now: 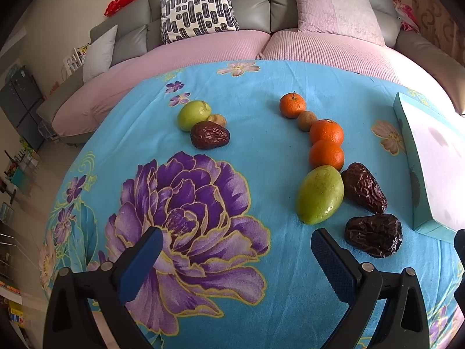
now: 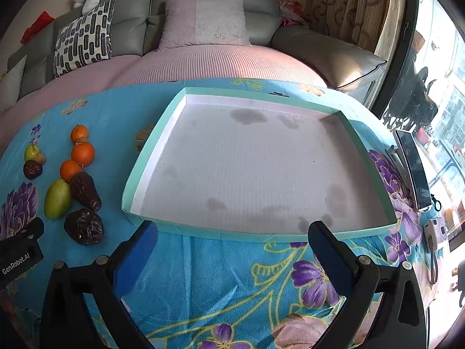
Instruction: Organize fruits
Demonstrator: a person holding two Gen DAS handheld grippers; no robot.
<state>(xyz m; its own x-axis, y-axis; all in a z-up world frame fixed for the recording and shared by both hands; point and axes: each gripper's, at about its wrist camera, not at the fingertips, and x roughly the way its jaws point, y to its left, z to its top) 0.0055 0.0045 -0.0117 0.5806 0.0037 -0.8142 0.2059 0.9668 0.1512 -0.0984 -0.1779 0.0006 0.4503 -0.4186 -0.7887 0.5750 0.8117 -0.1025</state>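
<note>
mango just ahead of spread left gripper, right fingertip side

A turquoise blanket printed with purple flowers carries everything; ahead of the left fingers, to their right, lie two wrinkled dark dates, a green mango and three oranges; a shallow teal-rimmed white tray lies just beyond the right fingers.

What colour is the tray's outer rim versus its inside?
The tray has a teal-green outer rim and a white, grey-stained inside, seen best in the right wrist view.
</note>
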